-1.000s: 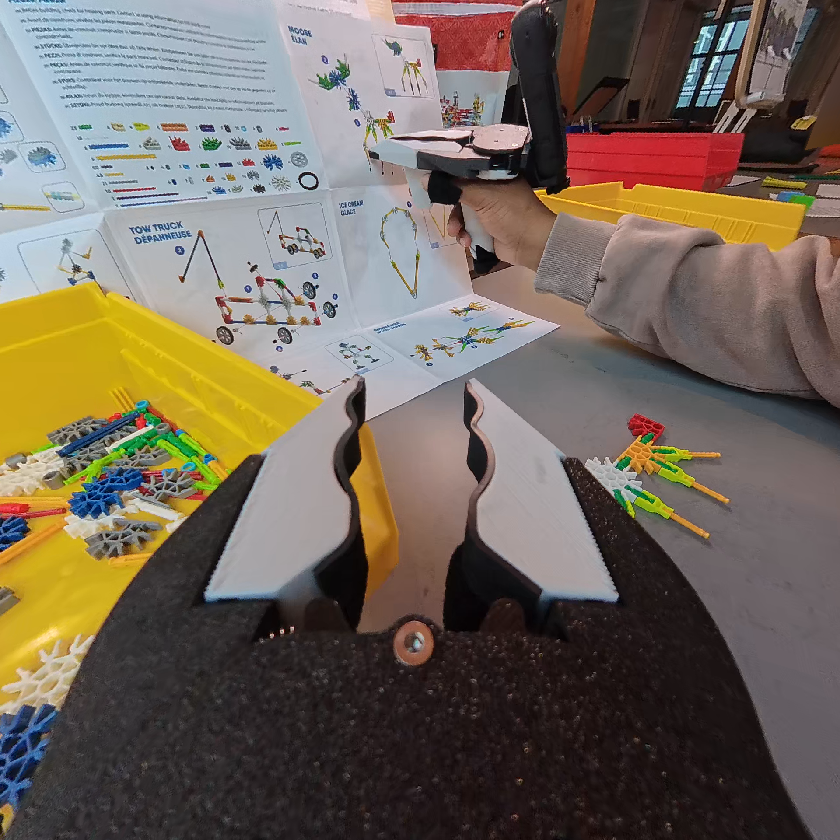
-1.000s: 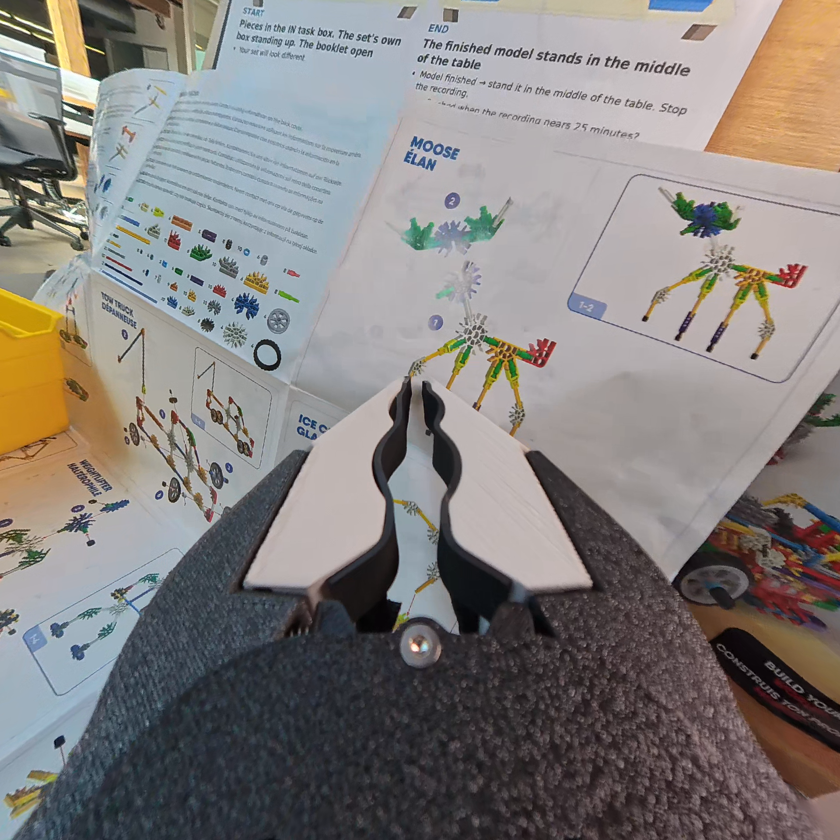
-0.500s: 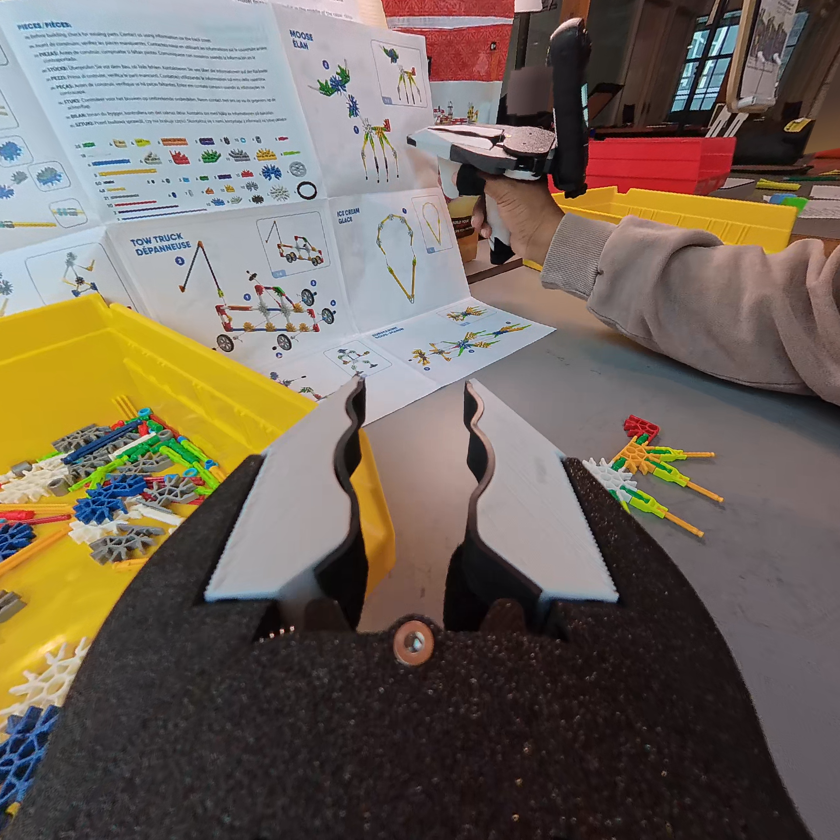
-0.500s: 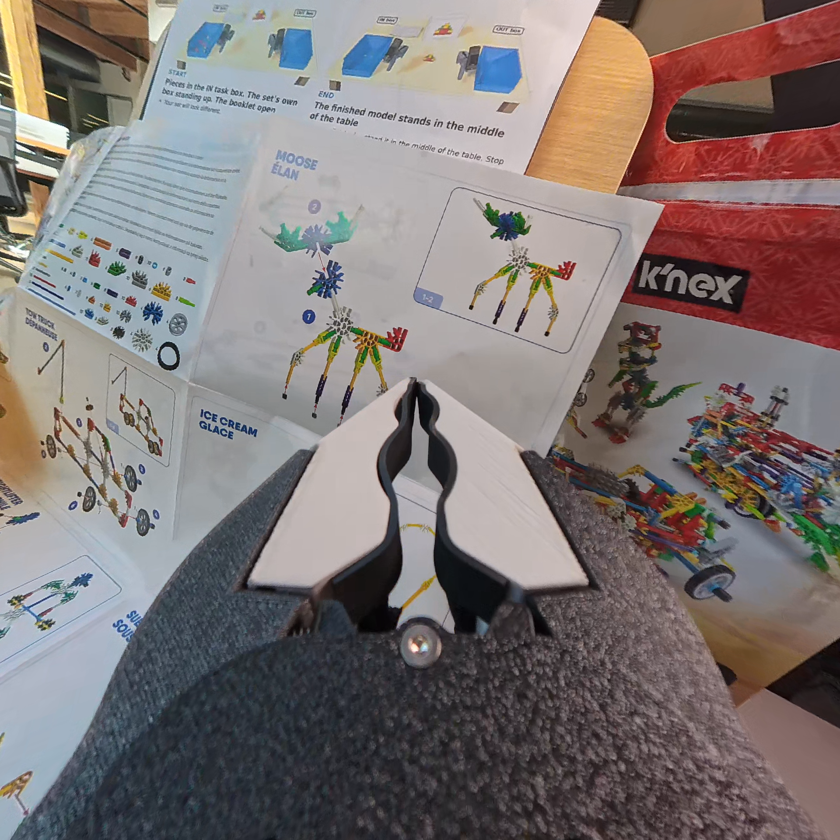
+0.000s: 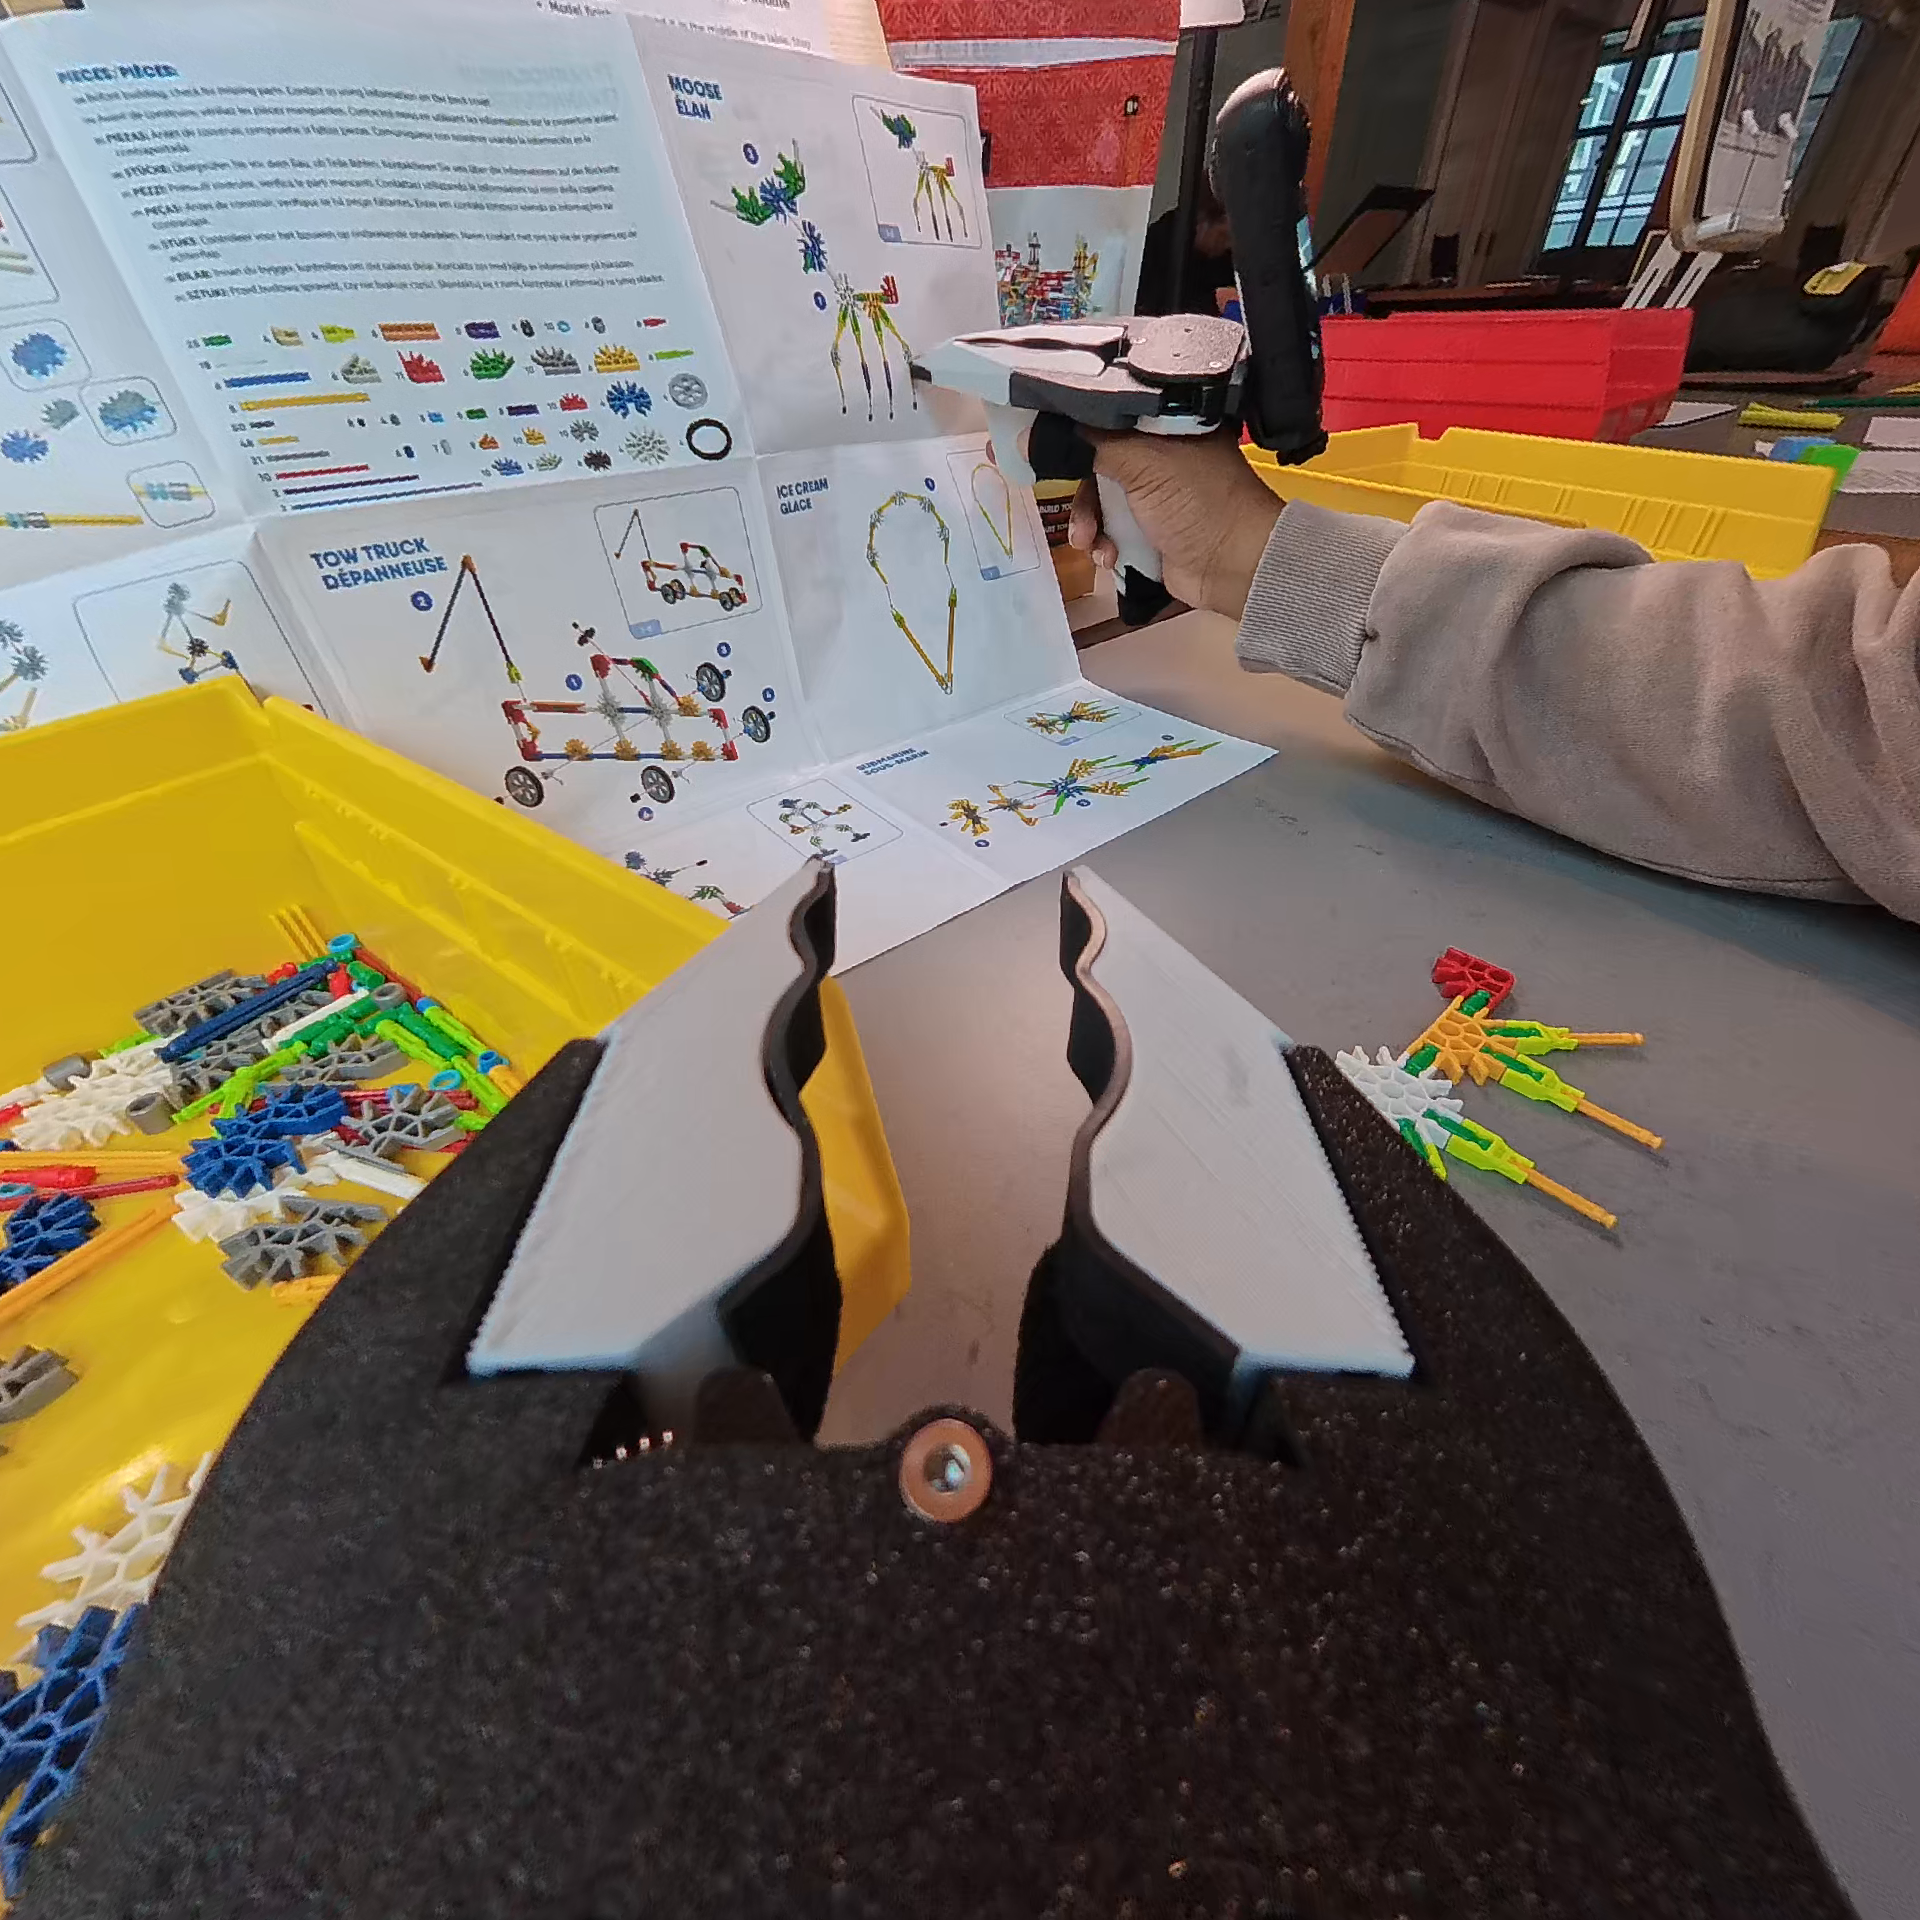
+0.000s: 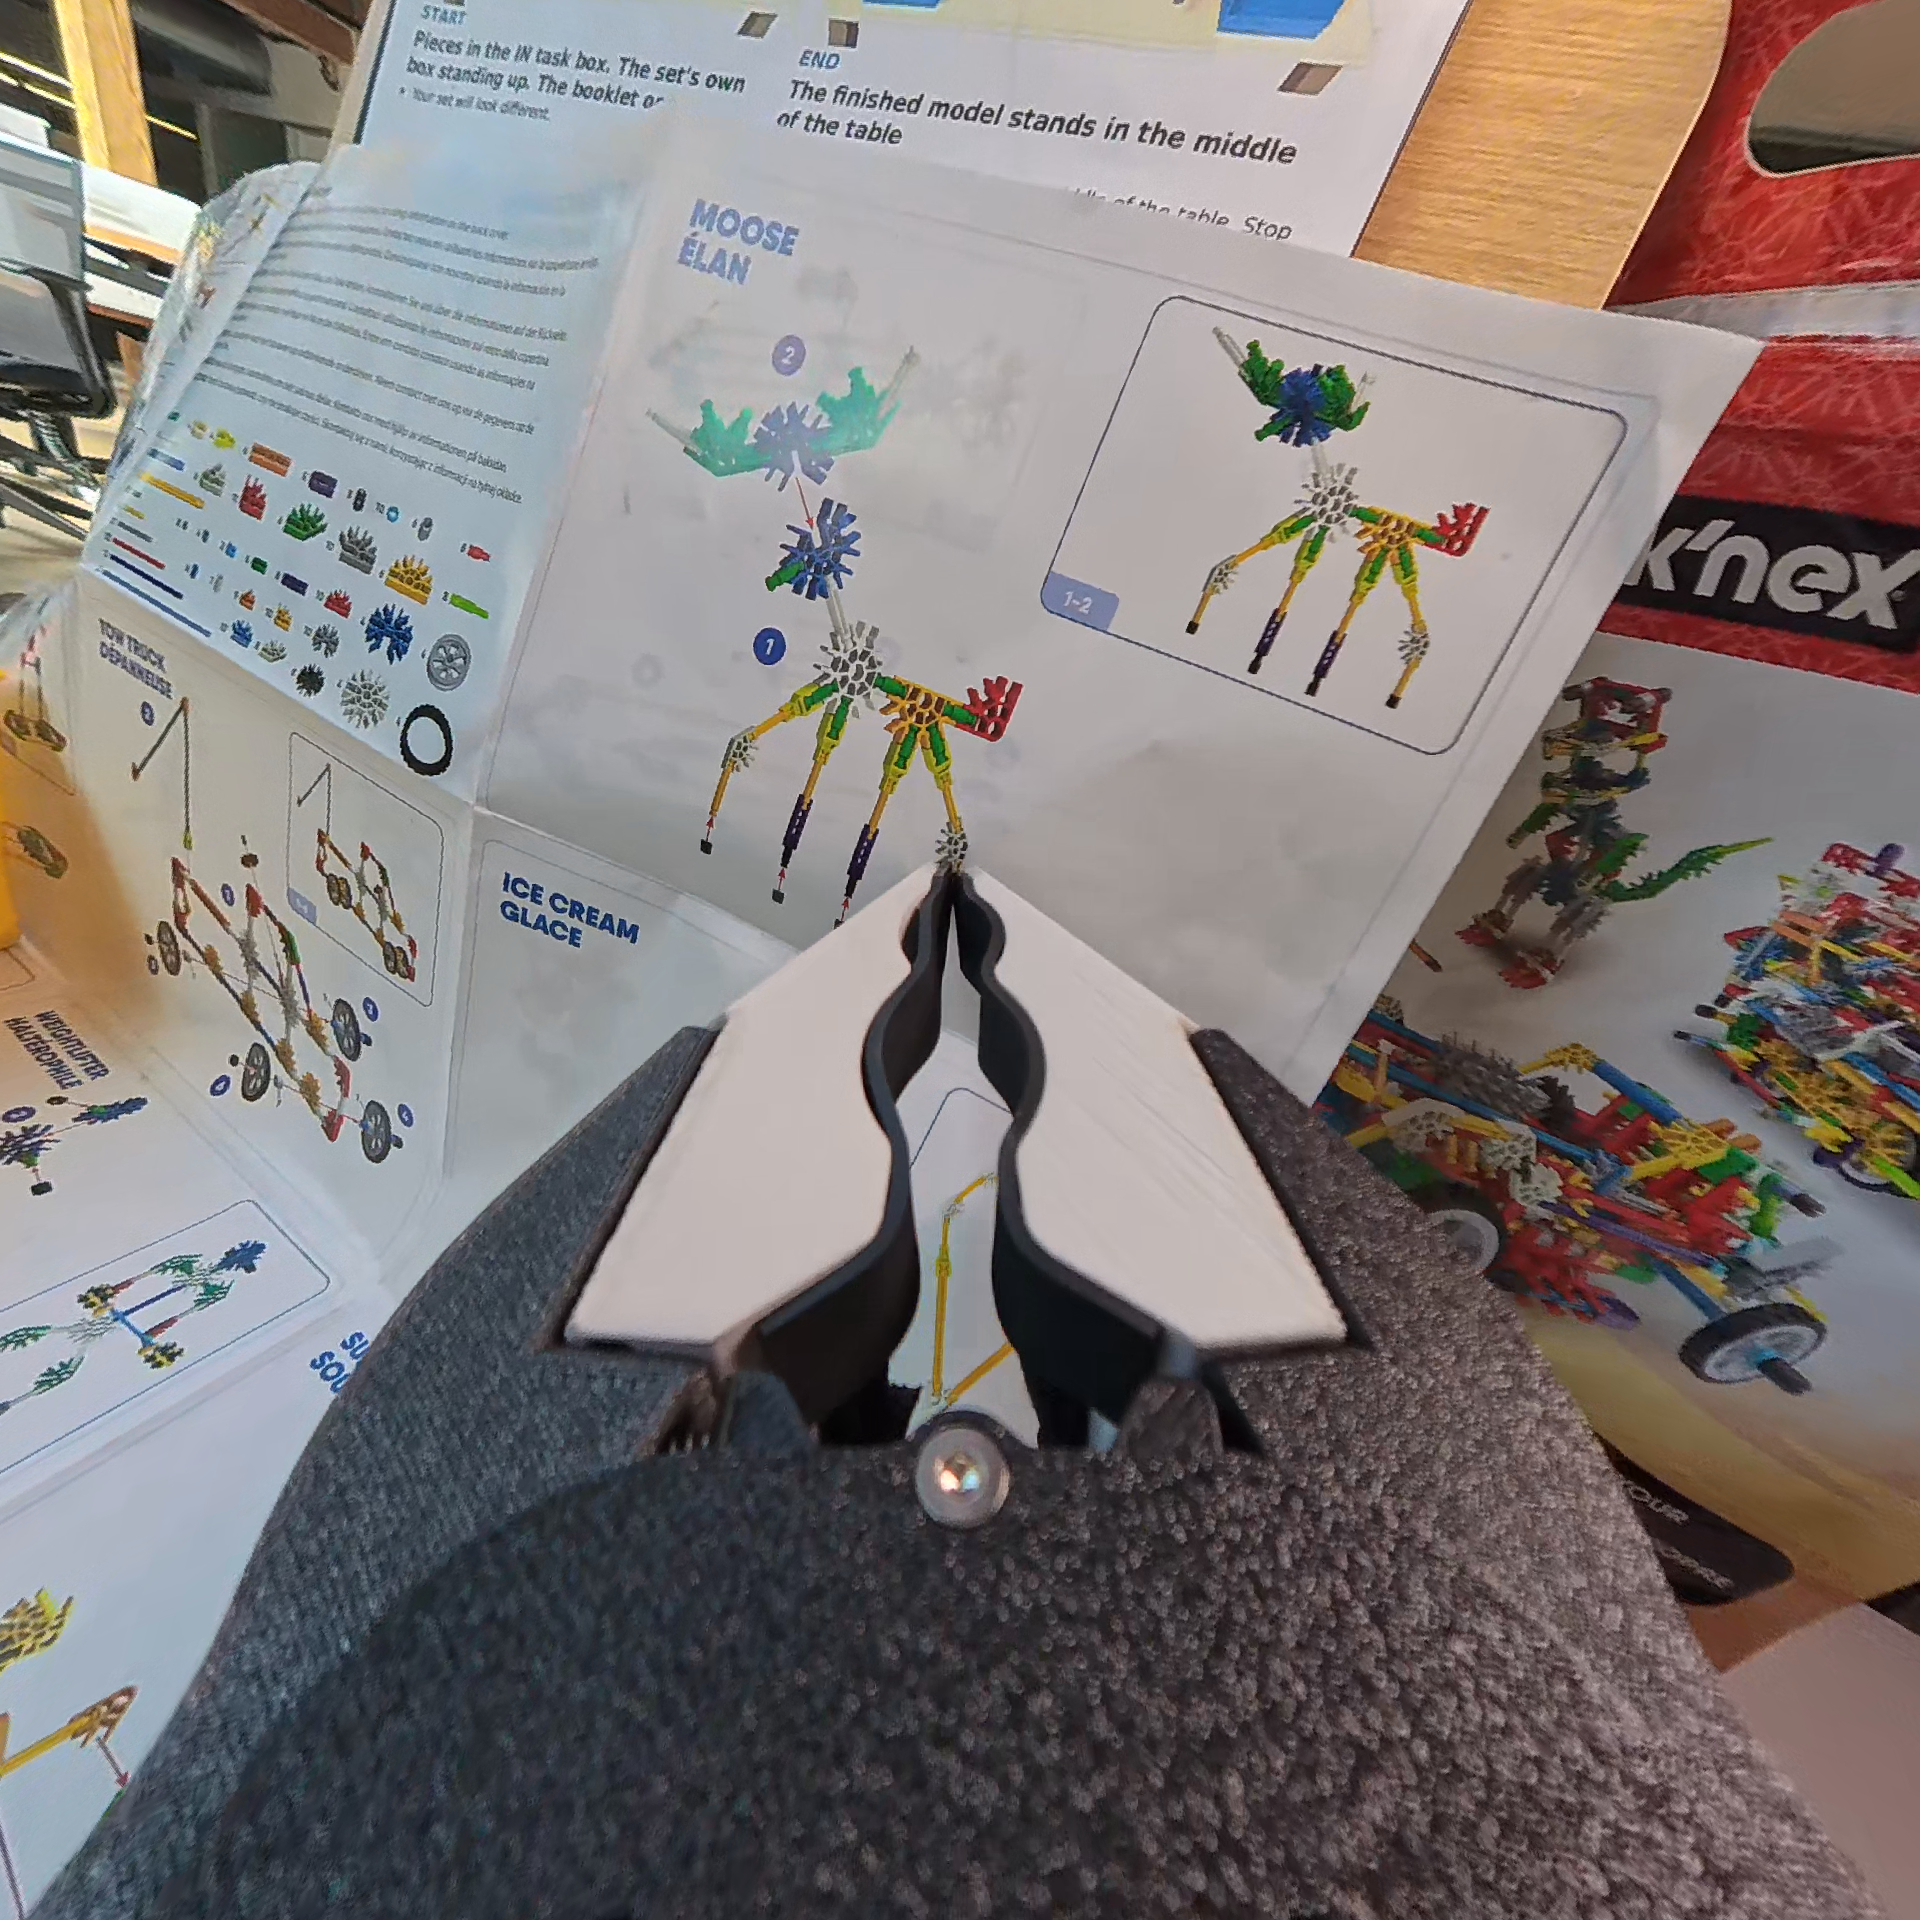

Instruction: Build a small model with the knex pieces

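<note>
A smooth grey table (image 5: pixel 1351 914) carries everything here. At its left stands an open yellow plastic bin (image 5: pixel 582 904) of mixed plastic building pieces, and just behind the bin a large white folded instruction sheet (image 5: pixel 499 582) stands propped up, its lowest panel lying flat on the tabletop. To the right, well apart from the bin, lies a small flat assembly of white, orange and red connectors with green-and-yellow rods (image 5: pixel 1486 1081); farther back sits a second yellow plastic bin (image 5: pixel 1538 488), and beyond it a red one (image 5: pixel 1496 364).
</note>
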